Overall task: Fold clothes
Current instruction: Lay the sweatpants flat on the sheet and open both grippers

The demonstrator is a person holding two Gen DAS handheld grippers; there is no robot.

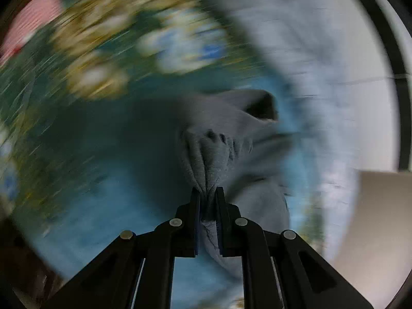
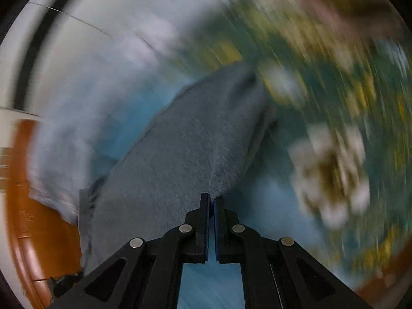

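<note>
Left wrist: your left gripper [image 1: 208, 193] clamps bunched grey garment [image 1: 219, 152] | right gripper [image 2: 211, 197] pinches its edge | keep cloth taut between both.

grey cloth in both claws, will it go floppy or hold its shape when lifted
Probably floppy: the grey cloth bunches into pleats at the left claw. Likely light, since it spans from the right claw's thin pinch. Its fuzzy surface should resist slipping.

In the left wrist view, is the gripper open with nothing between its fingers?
No, the left gripper is shut on a bunched fold of the grey-blue cloth.
</note>
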